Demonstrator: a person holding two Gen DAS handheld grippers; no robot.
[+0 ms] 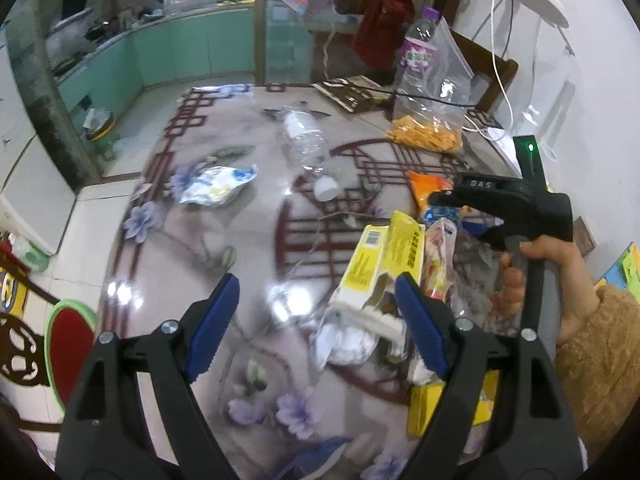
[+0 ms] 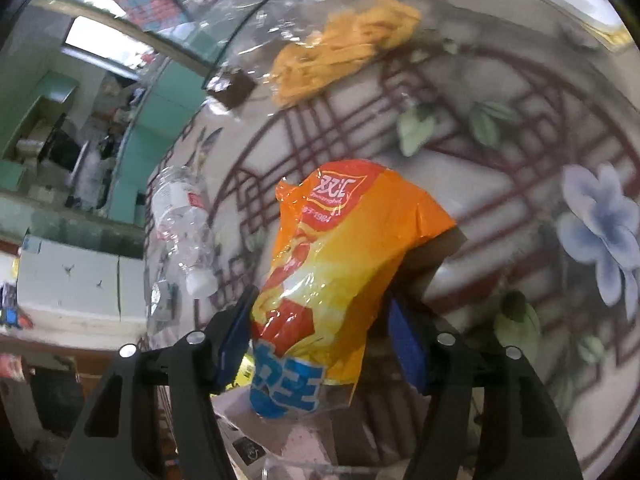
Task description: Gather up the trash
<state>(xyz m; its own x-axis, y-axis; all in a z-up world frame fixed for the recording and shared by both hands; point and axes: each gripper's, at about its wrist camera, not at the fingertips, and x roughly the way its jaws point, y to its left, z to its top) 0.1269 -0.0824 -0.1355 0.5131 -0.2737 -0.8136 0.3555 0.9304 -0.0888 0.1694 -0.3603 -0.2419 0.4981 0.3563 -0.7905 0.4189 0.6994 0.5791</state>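
Over the glossy flower-printed table (image 1: pixel 200 240), left gripper (image 1: pixel 316 280) held wide open, nothing between its blue pads (image 1: pixel 212 320). Ahead of it, at left, lay a crumpled white-and-blue foil wrapper (image 1: pixel 216 184), its print too blurred for reading. Farther right, lying on its side, an empty clear plastic bottle (image 1: pixel 308 140) with white cap. Just beside the right pad leaned a yellow cardboard carton (image 1: pixel 380 264) with a barcode and black characters, not legible, above a crumpled white tissue (image 1: pixel 348 344). Behind stood a clear bottle with purple label (image 1: pixel 418 52) and a transparent bag of orange snack pieces (image 1: pixel 428 136).

At right, gripped by a hand (image 1: pixel 560 280), the right gripper (image 2: pixel 322 296), marked "DAS" on its body, about half open around an orange-yellow plastic snack wrapper (image 2: pixel 340 240) printed "双汇" and "1984". Left pad touching the wrapper; could not tell if the right pad pressed it.
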